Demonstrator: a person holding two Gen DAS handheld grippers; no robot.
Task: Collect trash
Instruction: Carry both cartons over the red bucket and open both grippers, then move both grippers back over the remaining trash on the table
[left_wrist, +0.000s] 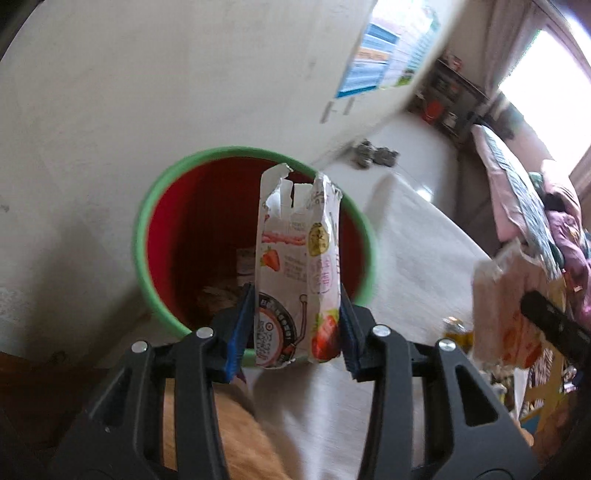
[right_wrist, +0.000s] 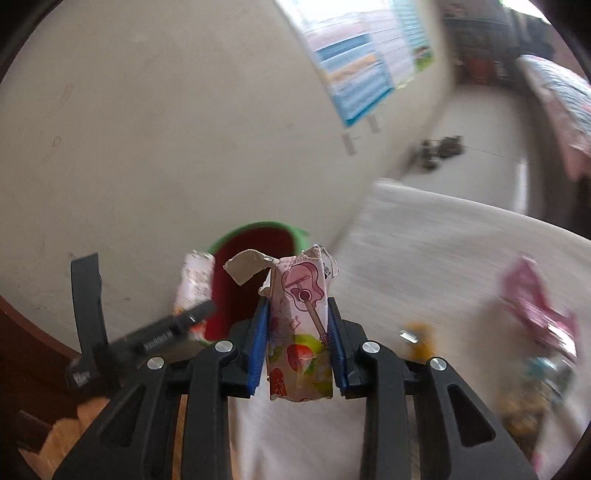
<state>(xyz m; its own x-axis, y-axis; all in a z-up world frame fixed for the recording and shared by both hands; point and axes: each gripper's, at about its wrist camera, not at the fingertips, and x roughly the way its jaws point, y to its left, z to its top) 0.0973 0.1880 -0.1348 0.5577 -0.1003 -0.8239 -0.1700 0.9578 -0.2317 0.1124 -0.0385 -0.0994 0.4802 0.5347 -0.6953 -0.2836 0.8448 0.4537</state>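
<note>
Left gripper clamps a torn white strawberry carton between its blue pads, directly over the mouth of the red bin with a green rim; right gripper is closed on a pink carton printed with a guitar and strawberries, the bin at its 11 o'clock; carton lettering is too small to read; a blurred wall poster sits at 1 o'clock; the white counter carries blurred pink wrappers at 3 o'clock.
</note>
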